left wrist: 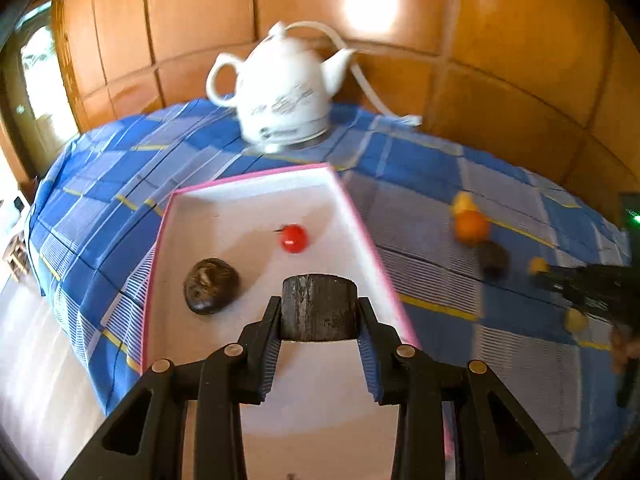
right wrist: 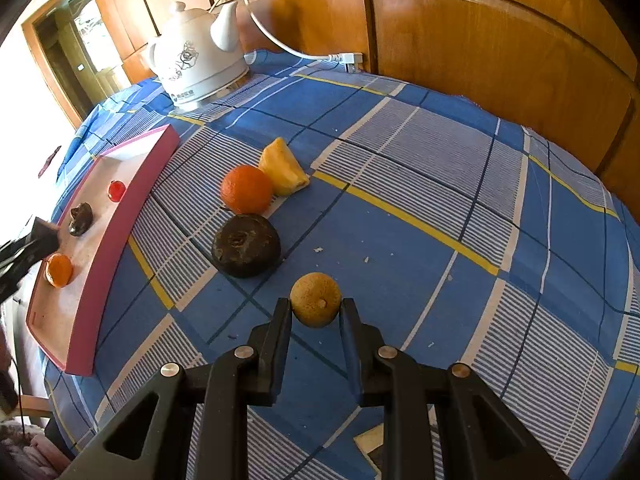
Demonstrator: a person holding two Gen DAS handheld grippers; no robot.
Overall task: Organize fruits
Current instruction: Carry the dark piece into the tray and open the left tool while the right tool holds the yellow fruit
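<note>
Hovering dark chunk (left wrist: 319,307) inside tray rim (left wrist: 362,224)

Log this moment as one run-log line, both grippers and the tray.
left gripper: shut on dark cylindrical block, over pink-rimmed white tray | right gripper: shut on small tan round fruit, above blue checked tablecloth

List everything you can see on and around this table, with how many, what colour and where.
Tray: one, pink-rimmed, white inside, left on the cloth.
In the tray: cherry, red; wrinkled fruit, dark brown; small orange.
On the cloth: orange; pineapple piece, yellow, touching it; round fruit, dark brown.
Kettle: one, white, far edge, corded.
Tablecloth: blue check.
Left gripper: shut on a dark block, over the tray.
Right gripper: shut on a tan fruit.
</note>
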